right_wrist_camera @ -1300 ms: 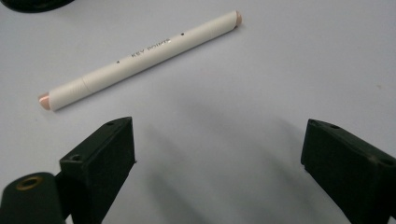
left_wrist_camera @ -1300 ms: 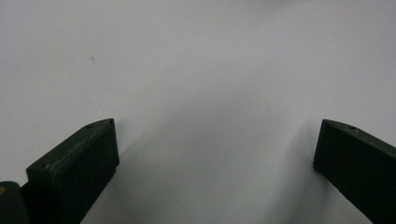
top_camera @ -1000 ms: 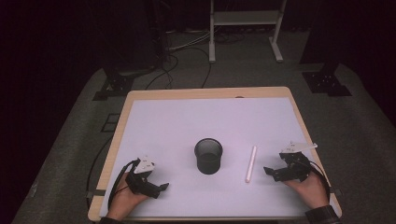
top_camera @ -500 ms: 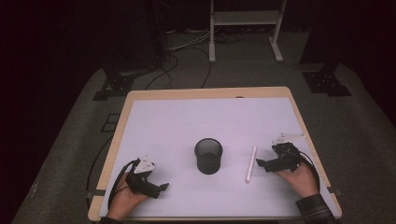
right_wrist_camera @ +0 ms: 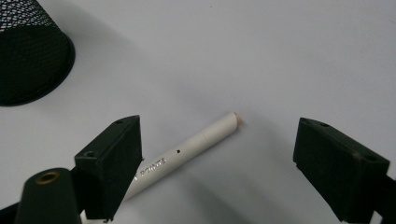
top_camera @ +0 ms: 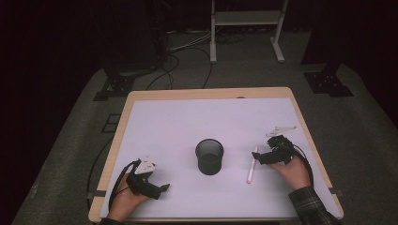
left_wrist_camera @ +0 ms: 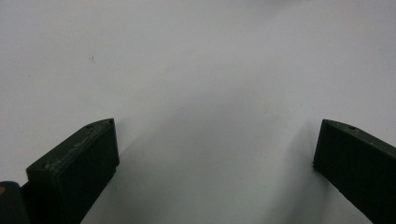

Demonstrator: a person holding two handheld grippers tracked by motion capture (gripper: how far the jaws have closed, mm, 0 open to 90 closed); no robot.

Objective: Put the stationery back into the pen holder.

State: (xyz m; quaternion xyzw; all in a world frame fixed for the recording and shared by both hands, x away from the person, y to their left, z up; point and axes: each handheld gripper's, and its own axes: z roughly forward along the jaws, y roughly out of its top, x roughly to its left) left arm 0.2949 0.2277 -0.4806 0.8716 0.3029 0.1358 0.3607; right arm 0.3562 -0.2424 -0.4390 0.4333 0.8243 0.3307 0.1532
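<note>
Leftward since the earlier frame, the right gripper [right_wrist_camera: 219,154] now straddles the white pen [right_wrist_camera: 187,151] at lower right, jaws apart, just narrowing. Left gripper [left_wrist_camera: 215,158] gapes idle. Next, probably: lower, clamp.

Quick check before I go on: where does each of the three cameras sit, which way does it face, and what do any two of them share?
High view: above the person's side, facing forward and down on the table; both hands, left gripper, right gripper.
Left gripper view: on the left gripper, facing bare table; its open jaws.
Right gripper view: on the right gripper, facing the white pen; open jaws astride it.
Shared: high and right gripper views show pen and black mesh cup.
</note>
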